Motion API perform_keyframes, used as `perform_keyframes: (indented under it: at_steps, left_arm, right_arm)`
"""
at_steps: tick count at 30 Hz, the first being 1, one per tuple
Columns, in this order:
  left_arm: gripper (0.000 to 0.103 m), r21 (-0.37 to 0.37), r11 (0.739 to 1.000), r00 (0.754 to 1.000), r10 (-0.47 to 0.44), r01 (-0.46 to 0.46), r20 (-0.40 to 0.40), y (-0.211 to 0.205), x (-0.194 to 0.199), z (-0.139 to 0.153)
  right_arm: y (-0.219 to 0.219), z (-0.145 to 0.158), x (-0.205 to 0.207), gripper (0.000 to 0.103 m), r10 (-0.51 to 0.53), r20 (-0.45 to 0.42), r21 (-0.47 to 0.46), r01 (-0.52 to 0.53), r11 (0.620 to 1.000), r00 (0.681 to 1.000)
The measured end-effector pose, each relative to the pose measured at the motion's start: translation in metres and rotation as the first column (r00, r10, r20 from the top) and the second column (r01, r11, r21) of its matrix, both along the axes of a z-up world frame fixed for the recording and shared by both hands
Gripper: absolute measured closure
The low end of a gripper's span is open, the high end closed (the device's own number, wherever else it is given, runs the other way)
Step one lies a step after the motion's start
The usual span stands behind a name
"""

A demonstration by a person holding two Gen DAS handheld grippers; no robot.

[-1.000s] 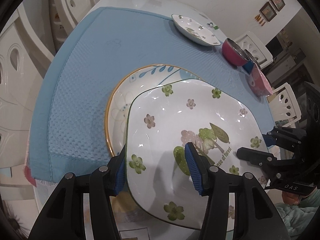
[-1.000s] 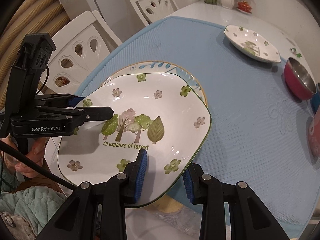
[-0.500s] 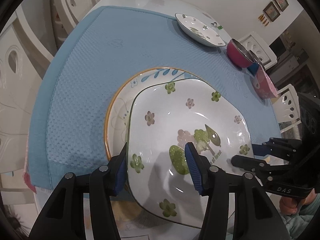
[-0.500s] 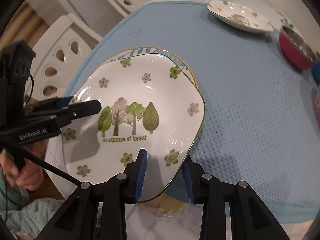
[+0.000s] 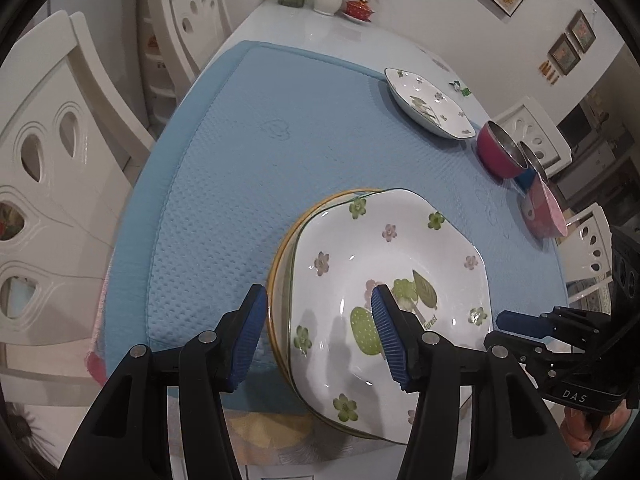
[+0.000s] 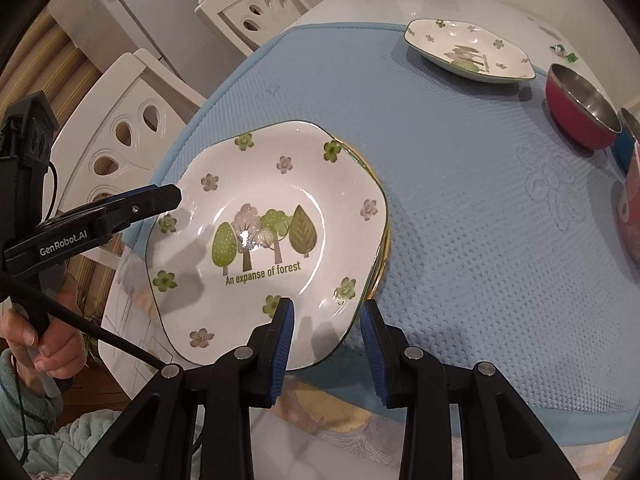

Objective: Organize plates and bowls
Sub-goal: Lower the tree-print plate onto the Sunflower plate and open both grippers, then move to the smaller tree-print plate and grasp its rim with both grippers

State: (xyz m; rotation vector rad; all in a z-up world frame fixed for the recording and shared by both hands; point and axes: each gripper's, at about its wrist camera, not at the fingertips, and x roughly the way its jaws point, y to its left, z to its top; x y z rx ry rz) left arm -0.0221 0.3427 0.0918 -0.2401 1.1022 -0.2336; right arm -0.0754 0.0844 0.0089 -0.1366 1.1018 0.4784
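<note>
2 hand-held grippers, we see both released: left hand-held gripper and right hand-held gripper straddle the forest plate rim, which sits on a yellow-rimmed plate on the bench's blue mat.

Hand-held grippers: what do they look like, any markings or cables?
Both black, angular, with ribbed blue pads and silver pivot pins. The left gripper reads "GenRobot.AI" and trails a black cable; the right gripper shows "DAS". A teal fleecy sleeve is worn.
</note>
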Motion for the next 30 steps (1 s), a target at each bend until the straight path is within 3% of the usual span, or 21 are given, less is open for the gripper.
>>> perform_keyframes:
  at_steps: [14, 18, 22, 27, 30]
  left_arm:
    - [0.051, 0.02, 0.998, 0.996, -0.064, 0.063, 0.06, -0.02, 0.029, 0.028]
    - [0.05, 0.034, 0.995, 0.99, -0.097, 0.094, 0.104, -0.026, 0.052, 0.046]
    - [0.045, 0.053, 0.99, 0.979, -0.135, 0.128, 0.152, -0.035, 0.082, 0.065]
    - [0.045, 0.074, 0.979, 0.952, -0.204, 0.191, 0.231, -0.055, 0.122, 0.086]
    - [0.044, 0.072, 0.973, 0.946, -0.228, 0.218, 0.23, -0.069, 0.154, 0.09]
  right_arm:
    - [-0.023, 0.035, 0.019, 0.069, -0.104, 0.072, 0.036, 0.101, 0.994, 0.992]
    - [-0.044, 0.053, 0.039, 0.067, -0.195, 0.076, 0.127, 0.184, 0.975, 0.978]
    - [-0.069, 0.069, 0.067, 0.054, -0.296, 0.07, 0.226, 0.274, 0.935, 0.953]
    - [-0.075, 0.088, 0.093, 0.054, -0.359, 0.131, 0.212, 0.328, 0.921, 0.924]
    - [-0.077, 0.092, 0.115, 0.052, -0.396, 0.131, 0.211, 0.365, 0.907, 0.909]
